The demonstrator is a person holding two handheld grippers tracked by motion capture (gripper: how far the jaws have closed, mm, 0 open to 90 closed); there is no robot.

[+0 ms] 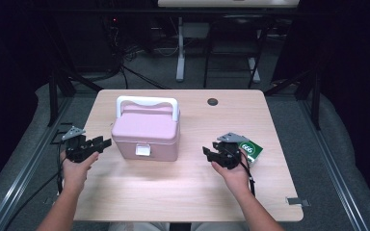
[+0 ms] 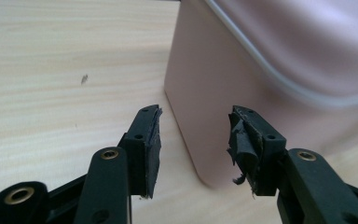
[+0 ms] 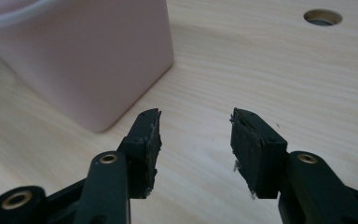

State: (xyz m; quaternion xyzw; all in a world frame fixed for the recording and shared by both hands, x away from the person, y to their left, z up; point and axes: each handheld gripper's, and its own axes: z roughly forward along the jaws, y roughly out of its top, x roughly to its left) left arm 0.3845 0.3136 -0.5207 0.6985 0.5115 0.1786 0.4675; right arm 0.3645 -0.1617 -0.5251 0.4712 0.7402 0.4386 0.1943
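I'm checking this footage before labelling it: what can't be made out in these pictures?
- Inside of the pink box: hidden by its shut lid, high view.
- Green packet: partly covered by the right claw, its print too small, high view.
- Box top: cut off by the frame edge, both gripper views.

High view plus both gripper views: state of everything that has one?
Pink box: lid shut, front latch down, handle folded back, upright on the table.
Left gripper: open, empty, beside the box's left corner, not touching.
Right gripper: open, empty, apart from the box.
Green pack: lying flat by the right hand, untouched.
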